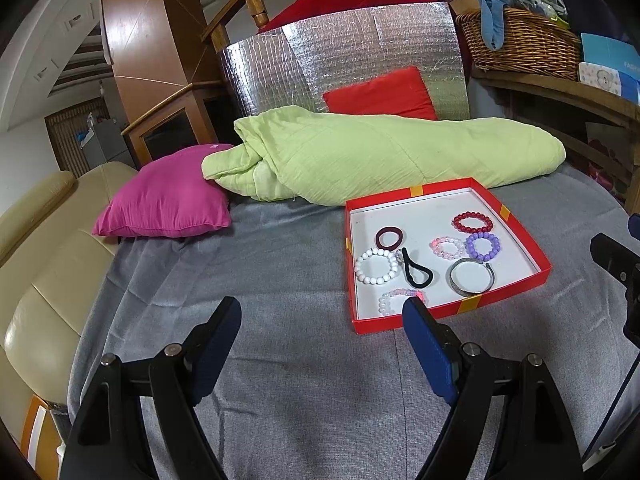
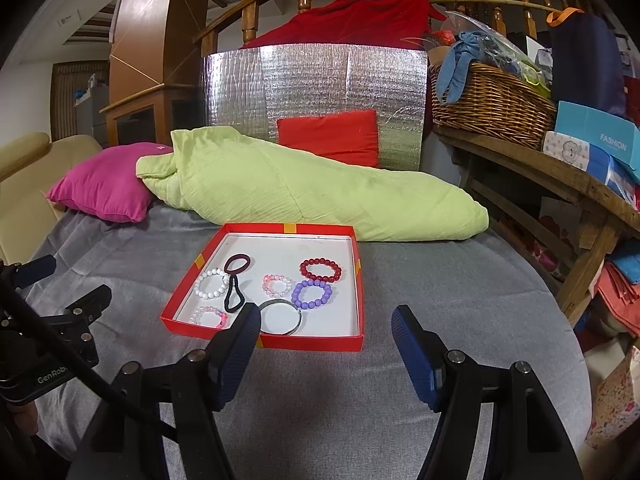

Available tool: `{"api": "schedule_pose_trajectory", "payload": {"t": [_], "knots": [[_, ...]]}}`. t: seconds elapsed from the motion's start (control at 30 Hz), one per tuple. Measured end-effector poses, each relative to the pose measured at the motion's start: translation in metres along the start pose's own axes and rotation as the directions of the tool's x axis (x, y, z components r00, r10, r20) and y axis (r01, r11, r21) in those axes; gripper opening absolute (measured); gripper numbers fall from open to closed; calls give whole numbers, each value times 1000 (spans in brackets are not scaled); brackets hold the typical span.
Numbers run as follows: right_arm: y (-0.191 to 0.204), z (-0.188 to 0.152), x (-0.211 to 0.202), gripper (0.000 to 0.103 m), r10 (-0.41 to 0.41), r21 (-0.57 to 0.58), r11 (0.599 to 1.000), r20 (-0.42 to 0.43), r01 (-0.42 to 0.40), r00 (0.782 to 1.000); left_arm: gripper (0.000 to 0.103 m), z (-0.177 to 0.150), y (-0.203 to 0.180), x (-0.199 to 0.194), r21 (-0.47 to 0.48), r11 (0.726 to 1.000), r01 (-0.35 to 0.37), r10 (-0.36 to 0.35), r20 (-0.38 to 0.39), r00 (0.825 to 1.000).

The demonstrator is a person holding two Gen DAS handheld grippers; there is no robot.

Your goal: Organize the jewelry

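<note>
Two black claws with blue pads, left claw (image 1: 322, 322) and right claw (image 2: 326, 330), both released and empty above grey bed cover (image 2: 440, 300), shallow red cardboard tray (image 2: 312, 345) just beyond holding beaded bracelets, silver metal bangle (image 2: 280, 317), hair ties, rolled green quilt (image 2: 312, 196) behind.

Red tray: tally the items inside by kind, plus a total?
Beaded bracelets: 5 (white, red, purple, pink-clear, pale pink-white)
Elastic hair ties: 2 (maroon, black)
Silver metal bangle: 1
Total: 8
</note>
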State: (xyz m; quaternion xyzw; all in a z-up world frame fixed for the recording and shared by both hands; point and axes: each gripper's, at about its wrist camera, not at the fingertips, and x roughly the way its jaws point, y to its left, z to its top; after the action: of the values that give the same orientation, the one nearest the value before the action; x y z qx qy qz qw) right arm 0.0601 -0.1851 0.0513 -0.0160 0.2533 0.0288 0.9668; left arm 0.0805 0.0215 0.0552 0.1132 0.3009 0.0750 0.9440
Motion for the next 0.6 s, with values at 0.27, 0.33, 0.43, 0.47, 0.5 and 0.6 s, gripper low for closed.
{"api": "schedule_pose_trajectory", "payload": {"t": [0.27,0.33,0.43,0.47,0.5,0.6], "knots": [[-1,0,1,72,2,6,1000,-3,-2,1000,83,0,-1,0,-1,1000,-3,3,-3,1000],[-1,0,1,72,1,6,1000,-2,-1,1000,83,0,-1,0,0,1000,-4,4,-3,1000],[-1,0,1,72,1,7,1000,-1,-1,1000,83,0,-1,-1,-1,1000,-4,4,-3,1000],[-1,0,0,72,1,7,1000,-2,-1,1000,83,0,-1,0,-1,1000,-4,4,-3,1000],[-1,0,1,72,1,7,1000,-3,-1,1000,83,0,-1,0,0,1000,-3,3,-4,1000],[-2,0,0,72,-1,8,1000,-1,1,1000,83,0,-1,0,-1,1000,-5,5,-5,1000]]}}
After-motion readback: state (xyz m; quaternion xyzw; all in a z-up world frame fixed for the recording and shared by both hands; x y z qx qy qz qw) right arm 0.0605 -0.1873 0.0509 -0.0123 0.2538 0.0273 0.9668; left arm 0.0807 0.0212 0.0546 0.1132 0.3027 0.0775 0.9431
